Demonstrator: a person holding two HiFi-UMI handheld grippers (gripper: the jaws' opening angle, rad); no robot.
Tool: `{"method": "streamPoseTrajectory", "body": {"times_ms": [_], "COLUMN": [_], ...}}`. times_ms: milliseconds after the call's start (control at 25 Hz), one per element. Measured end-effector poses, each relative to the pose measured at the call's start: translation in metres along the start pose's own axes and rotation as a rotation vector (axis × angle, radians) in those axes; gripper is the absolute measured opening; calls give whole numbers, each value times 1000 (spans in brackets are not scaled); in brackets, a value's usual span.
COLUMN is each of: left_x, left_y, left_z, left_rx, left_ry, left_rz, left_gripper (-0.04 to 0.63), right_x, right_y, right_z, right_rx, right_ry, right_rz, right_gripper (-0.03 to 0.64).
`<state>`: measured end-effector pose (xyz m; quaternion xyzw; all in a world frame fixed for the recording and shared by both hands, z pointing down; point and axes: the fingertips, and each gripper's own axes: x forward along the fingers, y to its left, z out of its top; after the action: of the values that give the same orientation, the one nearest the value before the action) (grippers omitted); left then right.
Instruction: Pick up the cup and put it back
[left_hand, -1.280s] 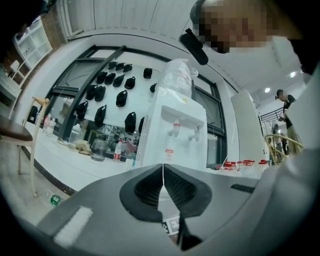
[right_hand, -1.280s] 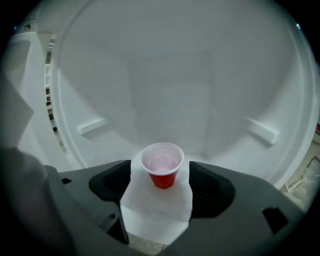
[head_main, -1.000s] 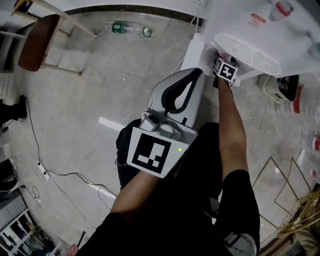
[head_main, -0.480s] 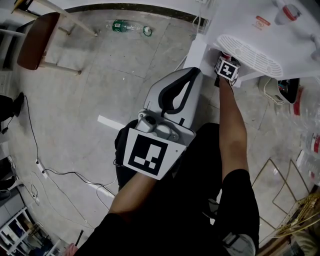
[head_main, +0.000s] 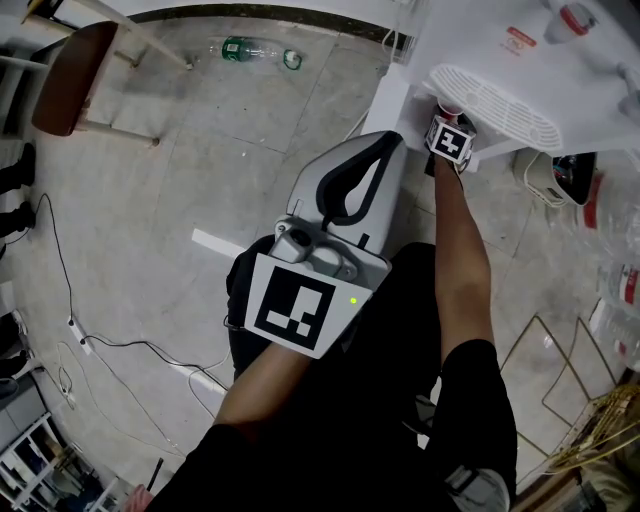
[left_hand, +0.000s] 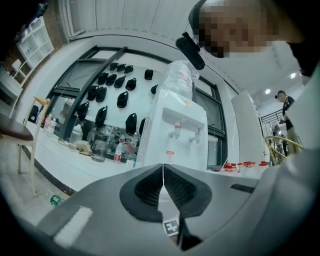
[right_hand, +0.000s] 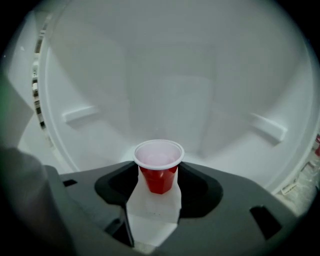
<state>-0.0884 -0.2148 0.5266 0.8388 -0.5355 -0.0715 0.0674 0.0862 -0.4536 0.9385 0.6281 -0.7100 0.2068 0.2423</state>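
Note:
A small red cup (right_hand: 159, 170) with a white inside stands upright in the white recess of the water dispenser (head_main: 520, 60), on a white ledge. My right gripper (right_hand: 159, 174) has a dark pad pressed against each side of the cup. In the head view only the right gripper's marker cube (head_main: 450, 140) shows, tucked under the dispenser's white grille (head_main: 495, 105); its jaws and the cup are hidden there. My left gripper (head_main: 388, 142) hangs in front of the body with its pads together and nothing between them. It points toward the dispenser (left_hand: 180, 135).
A wooden chair (head_main: 75, 85) and a green bottle (head_main: 250, 52) are on the concrete floor to the far left. Cables (head_main: 90, 340) trail along the left. A wire frame (head_main: 560, 370) and bottles stand to the right of the dispenser.
The right gripper's cube stays at the dispenser's grille. The left gripper has drifted slightly left and up in the head view.

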Motion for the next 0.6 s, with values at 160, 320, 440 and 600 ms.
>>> {"method": "streamPoseTrajectory", "body": {"times_ms": [160, 320, 440, 600], "left_x": [-2, -4, -7, -9], "left_y": [0, -4, -9, -16], "left_z": [0, 2, 4, 4], "left_rx": [-5, 2, 0, -8], "left_ry": [-2, -9, -17, -22], "left_rz": [6, 6, 3, -7], "left_gripper": [11, 11, 11, 11], "right_x": [-9, -19, -27, -36], "right_y": [2, 0, -1, 0], "right_z": [-6, -12, -18, -23], "right_rx": [-9, -12, -23, -40], "right_ry": [2, 8, 14, 0], "right_rz": [8, 16, 25, 43], "right_gripper": [235, 232, 232, 230]}}
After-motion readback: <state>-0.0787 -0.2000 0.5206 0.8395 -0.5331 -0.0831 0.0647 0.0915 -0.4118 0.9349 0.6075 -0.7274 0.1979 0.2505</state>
